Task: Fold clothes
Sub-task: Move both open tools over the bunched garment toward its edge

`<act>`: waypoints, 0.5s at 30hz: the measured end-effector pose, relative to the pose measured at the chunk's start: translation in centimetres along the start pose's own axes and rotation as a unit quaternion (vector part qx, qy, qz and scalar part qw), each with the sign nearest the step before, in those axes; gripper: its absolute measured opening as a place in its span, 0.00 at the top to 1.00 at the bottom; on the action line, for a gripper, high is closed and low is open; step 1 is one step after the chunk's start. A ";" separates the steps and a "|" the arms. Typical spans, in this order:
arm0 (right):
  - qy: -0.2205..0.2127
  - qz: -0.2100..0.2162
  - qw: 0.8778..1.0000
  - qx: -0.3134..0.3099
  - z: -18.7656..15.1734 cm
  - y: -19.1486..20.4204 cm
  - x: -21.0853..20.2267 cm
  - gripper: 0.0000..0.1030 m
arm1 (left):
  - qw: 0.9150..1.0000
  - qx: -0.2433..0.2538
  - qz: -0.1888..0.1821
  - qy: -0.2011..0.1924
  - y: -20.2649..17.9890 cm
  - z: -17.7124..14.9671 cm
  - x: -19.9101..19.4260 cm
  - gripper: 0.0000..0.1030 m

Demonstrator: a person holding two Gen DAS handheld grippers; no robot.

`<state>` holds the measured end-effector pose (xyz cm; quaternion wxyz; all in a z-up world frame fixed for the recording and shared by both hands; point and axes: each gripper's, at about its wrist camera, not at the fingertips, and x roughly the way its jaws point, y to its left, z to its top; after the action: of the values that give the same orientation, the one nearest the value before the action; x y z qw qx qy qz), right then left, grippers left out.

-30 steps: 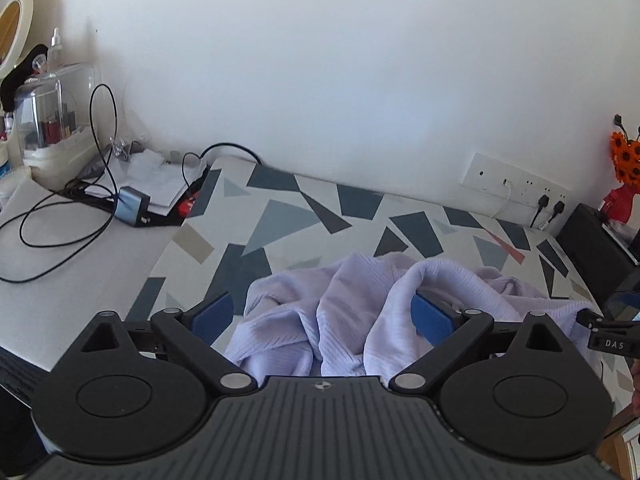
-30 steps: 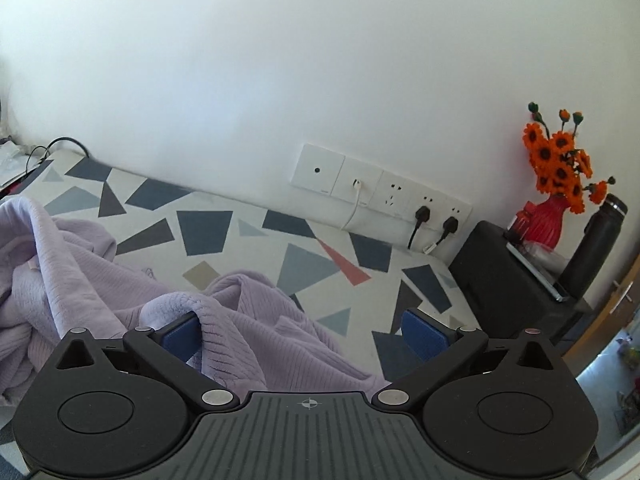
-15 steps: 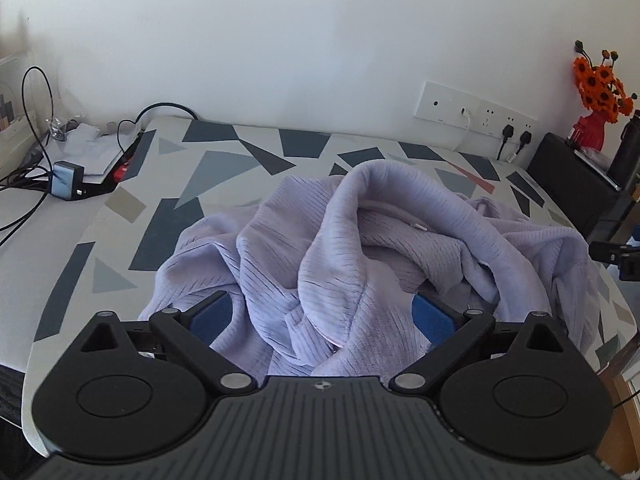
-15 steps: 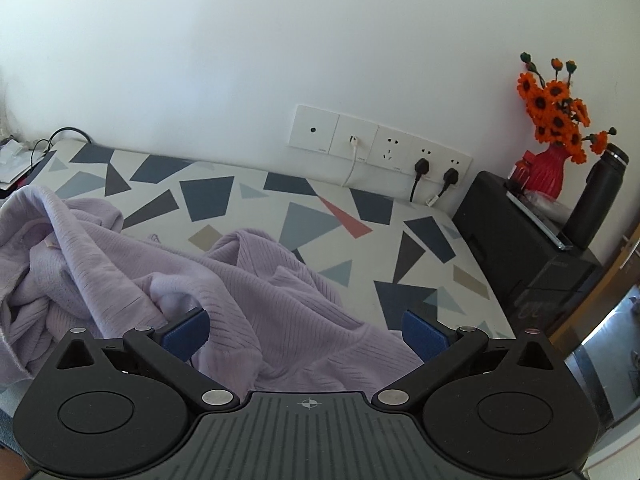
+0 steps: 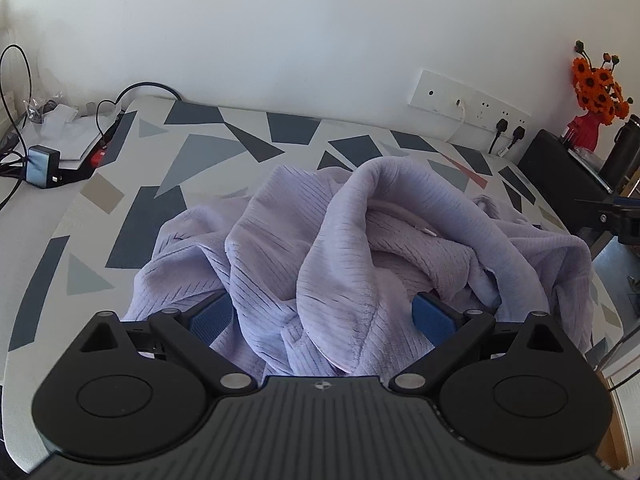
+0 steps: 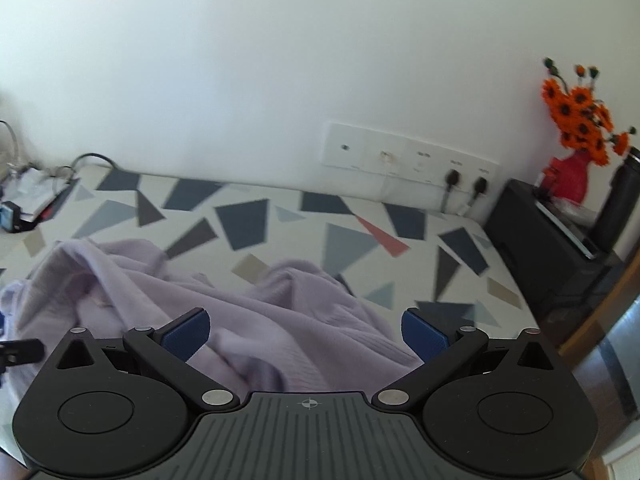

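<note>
A crumpled lilac ribbed garment [image 5: 360, 248] lies heaped on the patterned table [image 5: 208, 148]. My left gripper [image 5: 322, 316] is open, its blue pads wide apart, with folds of the garment bunched between and in front of them. In the right wrist view the same garment [image 6: 256, 304] spreads across the lower left. My right gripper [image 6: 306, 330] is open above its right-hand edge, nothing pinched. A piece of the right gripper [image 5: 616, 216] shows at the left wrist view's right edge.
Cables, a charger [image 5: 40, 166] and papers clutter the table's far left corner. A wall socket strip [image 6: 412, 156] with plugs sits behind. A black box [image 6: 552, 256], red vase with orange flowers [image 6: 576, 152] and a dark bottle [image 6: 616, 200] stand right.
Both grippers drew back and rose, so more of the garment shows. The right wrist view swung left and is slightly blurred. Both stayed open.
</note>
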<state>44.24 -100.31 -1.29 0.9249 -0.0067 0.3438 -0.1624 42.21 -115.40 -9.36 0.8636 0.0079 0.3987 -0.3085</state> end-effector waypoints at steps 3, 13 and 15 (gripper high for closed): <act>-0.009 0.016 1.000 -0.015 1.0 2.2 0.5 0.01 | 1.000 -0.002 -0.002 0.005 0.8 0.3 0.3 0.05; 0.017 0.073 0.997 -0.017 2.4 7.6 3.6 0.03 | 0.999 -0.003 -0.027 0.023 2.4 0.6 1.3 0.03; 0.029 0.088 0.996 -0.015 2.5 8.2 4.2 0.05 | 0.999 -0.005 -0.028 0.024 2.4 0.5 1.5 0.03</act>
<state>51.24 -94.04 -3.08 0.9250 0.0147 0.3722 -0.0752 44.56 -114.37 -10.61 0.8449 -0.0006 0.4208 -0.3301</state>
